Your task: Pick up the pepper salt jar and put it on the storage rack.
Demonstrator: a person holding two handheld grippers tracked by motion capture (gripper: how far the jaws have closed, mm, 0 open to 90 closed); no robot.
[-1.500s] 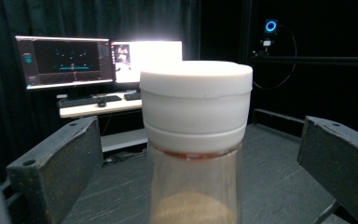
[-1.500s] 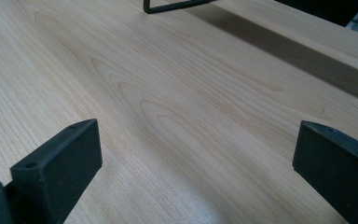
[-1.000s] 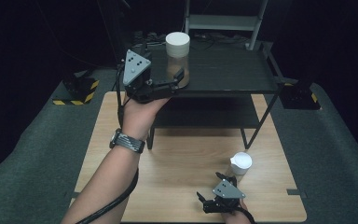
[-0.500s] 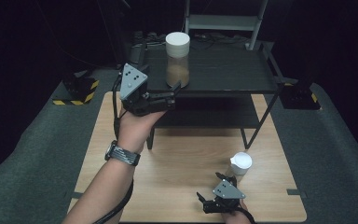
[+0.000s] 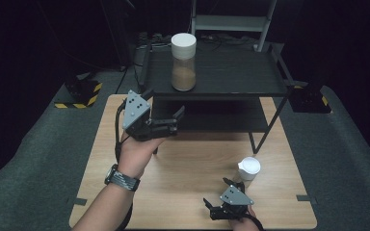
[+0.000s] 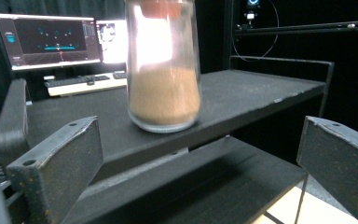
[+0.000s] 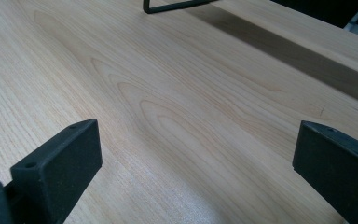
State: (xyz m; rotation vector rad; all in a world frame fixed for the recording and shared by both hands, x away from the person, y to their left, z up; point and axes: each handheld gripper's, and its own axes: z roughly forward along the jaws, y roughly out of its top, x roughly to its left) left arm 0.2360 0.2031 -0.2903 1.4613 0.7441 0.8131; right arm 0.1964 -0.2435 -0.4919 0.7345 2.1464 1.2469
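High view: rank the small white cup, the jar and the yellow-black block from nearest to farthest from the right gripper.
Measured from the right gripper, at the table's near edge:
1. Small white cup, just beyond it on the table, slightly to the right.
2. Jar, farther off on the black shelf's top, near its left front.
3. Yellow-black block, on the floor past the table's far left corner.

Jar on black shelf

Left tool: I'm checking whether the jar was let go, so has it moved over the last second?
Yes. The left tool has drawn back from the jar on the black shelf, toward the person, jaws open.
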